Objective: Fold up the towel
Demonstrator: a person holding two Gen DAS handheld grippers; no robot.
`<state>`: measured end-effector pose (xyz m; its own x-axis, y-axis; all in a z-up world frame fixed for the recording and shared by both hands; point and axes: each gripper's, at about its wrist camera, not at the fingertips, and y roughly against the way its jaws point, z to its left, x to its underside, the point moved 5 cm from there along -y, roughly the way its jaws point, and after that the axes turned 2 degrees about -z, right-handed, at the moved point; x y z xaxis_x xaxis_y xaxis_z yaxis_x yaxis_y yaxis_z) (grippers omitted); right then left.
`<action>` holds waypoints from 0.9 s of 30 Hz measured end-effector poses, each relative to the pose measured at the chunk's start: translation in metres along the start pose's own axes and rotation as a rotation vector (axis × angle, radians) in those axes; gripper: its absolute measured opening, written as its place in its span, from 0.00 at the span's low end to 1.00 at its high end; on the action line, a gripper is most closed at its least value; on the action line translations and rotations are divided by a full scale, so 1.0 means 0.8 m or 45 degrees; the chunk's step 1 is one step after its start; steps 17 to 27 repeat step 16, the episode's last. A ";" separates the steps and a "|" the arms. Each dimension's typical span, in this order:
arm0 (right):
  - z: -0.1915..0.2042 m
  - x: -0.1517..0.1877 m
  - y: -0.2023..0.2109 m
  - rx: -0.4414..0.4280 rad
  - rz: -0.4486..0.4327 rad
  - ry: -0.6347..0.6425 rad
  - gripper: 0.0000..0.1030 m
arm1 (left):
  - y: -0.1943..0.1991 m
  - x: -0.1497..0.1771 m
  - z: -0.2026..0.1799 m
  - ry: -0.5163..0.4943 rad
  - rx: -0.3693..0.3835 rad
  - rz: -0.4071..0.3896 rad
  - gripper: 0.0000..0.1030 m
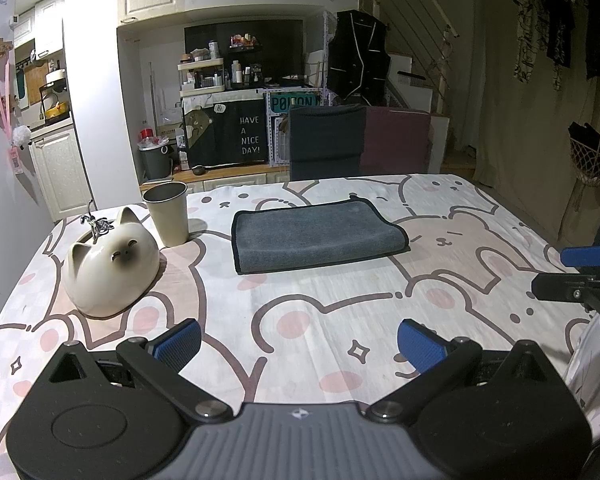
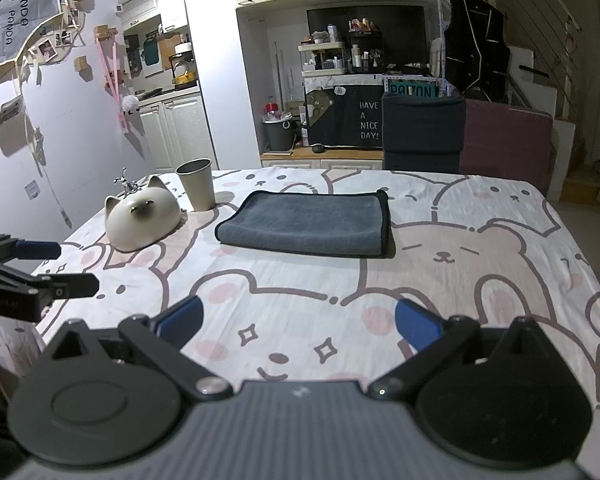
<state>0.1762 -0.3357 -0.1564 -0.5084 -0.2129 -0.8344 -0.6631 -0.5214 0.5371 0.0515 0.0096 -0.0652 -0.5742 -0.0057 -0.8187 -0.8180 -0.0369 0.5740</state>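
Towel (image 1: 316, 236) lies folded, flat on counter (image 1: 340, 312), clear of cup (image 1: 168, 214). Left gripper (image 1: 300, 340) and right gripper (image 2: 298, 326) both spread apart, empty, near edge; fold looks done.

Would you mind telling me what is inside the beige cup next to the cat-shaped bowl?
Only the dark inner wall near the rim of the beige cup shows; its bottom and any contents are hidden by its own wall.

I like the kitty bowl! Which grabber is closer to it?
The left gripper. The cat-shaped bowl sits just ahead of it, on its left. The right gripper is farther off, with the left gripper between it and the bowl. Neither touches it.
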 end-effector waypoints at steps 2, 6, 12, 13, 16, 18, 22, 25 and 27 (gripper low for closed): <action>0.001 0.000 0.000 -0.001 0.000 0.000 1.00 | 0.000 0.000 0.000 0.000 0.000 0.000 1.00; 0.001 0.000 0.000 -0.001 -0.001 -0.001 1.00 | 0.000 0.000 0.000 0.001 0.000 0.000 1.00; 0.002 0.001 -0.001 -0.002 -0.001 -0.003 1.00 | 0.000 0.000 0.001 0.003 0.001 0.001 1.00; 0.003 0.001 -0.001 -0.002 -0.001 -0.004 1.00 | 0.001 0.000 0.002 0.004 0.001 0.001 1.00; 0.005 0.001 -0.002 -0.006 0.000 -0.006 1.00 | 0.002 0.000 0.002 0.002 0.002 -0.001 1.00; 0.005 0.001 -0.002 -0.006 0.000 -0.006 1.00 | 0.002 0.000 0.002 0.002 0.002 -0.001 1.00; 0.005 0.001 -0.002 -0.006 0.000 -0.006 1.00 | 0.002 0.000 0.002 0.002 0.002 -0.001 1.00; 0.005 0.001 -0.002 -0.006 0.000 -0.006 1.00 | 0.002 0.000 0.002 0.002 0.002 -0.001 1.00; 0.005 0.001 -0.002 -0.006 0.000 -0.006 1.00 | 0.002 0.000 0.002 0.002 0.002 -0.001 1.00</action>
